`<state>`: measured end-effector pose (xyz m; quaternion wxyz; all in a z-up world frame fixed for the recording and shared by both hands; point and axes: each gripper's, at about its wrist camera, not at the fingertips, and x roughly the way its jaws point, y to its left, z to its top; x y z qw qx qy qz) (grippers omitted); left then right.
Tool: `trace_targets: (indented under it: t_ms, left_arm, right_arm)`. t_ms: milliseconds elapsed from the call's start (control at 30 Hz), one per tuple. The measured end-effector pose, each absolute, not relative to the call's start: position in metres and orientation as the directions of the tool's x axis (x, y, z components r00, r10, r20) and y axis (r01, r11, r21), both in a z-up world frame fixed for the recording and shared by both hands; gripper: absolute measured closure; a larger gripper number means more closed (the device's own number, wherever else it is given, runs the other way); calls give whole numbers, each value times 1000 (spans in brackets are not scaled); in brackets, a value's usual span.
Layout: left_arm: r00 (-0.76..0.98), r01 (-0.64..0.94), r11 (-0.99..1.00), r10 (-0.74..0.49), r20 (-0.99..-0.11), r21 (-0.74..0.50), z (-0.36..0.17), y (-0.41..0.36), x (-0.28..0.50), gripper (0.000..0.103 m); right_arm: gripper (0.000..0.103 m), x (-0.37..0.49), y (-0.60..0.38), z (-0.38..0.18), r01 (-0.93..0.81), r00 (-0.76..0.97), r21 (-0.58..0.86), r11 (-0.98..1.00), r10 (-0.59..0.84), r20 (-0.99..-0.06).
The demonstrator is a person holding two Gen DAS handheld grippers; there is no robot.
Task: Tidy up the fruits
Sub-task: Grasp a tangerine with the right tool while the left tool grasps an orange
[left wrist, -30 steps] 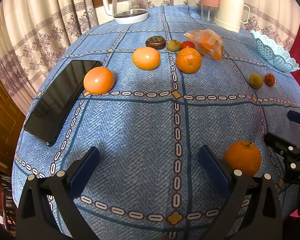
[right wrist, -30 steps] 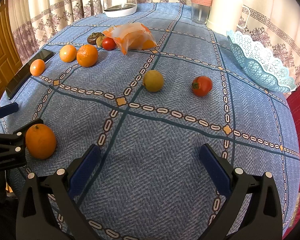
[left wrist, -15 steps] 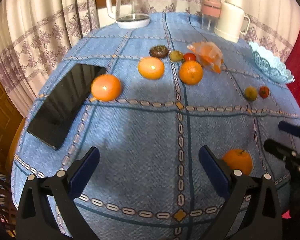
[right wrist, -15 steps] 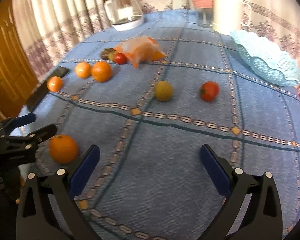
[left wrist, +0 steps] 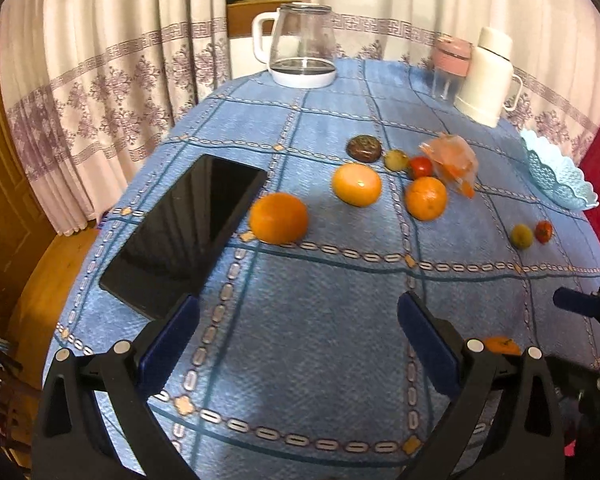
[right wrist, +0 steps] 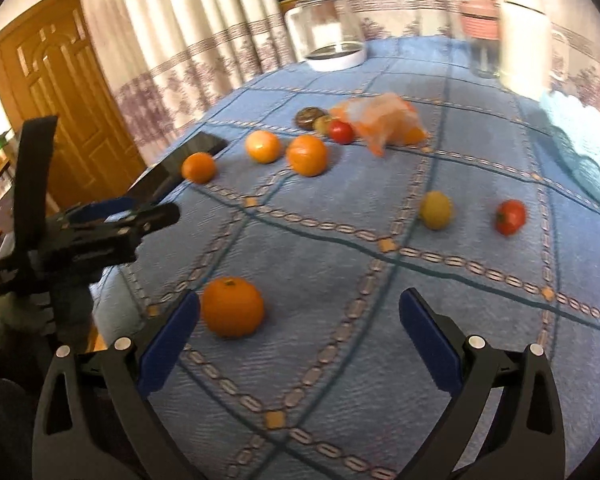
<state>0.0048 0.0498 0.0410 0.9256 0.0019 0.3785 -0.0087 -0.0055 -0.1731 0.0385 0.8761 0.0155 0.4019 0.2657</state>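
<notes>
Fruit lies scattered on a blue patterned tablecloth (left wrist: 320, 300). A near orange (right wrist: 232, 306) sits just ahead of my right gripper's left finger; in the left wrist view only its top (left wrist: 500, 346) shows behind a finger. Three more oranges (left wrist: 278, 218) (left wrist: 356, 184) (left wrist: 426, 199) lie mid-table. A green fruit (right wrist: 436, 210) and a tomato (right wrist: 510, 217) lie to the right. The light-blue basket (left wrist: 560, 178) stands at the right edge. My left gripper (left wrist: 298, 344) and right gripper (right wrist: 298, 344) are both open and empty.
A black phone (left wrist: 184, 228) lies at the left table edge. A dark brown fruit (left wrist: 364, 147), a small green fruit, a tomato and an orange plastic bag (left wrist: 452, 158) cluster further back. A glass kettle (left wrist: 302, 52), pink cup and white flask (left wrist: 488, 76) stand at the back.
Both grippers have lifted and tilted up, so more of the curtains and door shows. The right gripper has swung left toward the near orange. Both stay open.
</notes>
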Motion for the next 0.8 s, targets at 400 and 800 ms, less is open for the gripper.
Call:
trace_targets:
  t_ms: [400, 800]
  left_arm:
    - [718, -23, 1000, 9, -696, -10, 41, 70, 9, 5]
    - [708, -25, 1000, 18, -706, 1, 37, 65, 23, 5]
  right_arm:
    - [53, -2, -127, 22, -570, 413, 227, 790, 514, -752]
    - [61, 7, -131, 15, -555, 400, 245, 795, 514, -759]
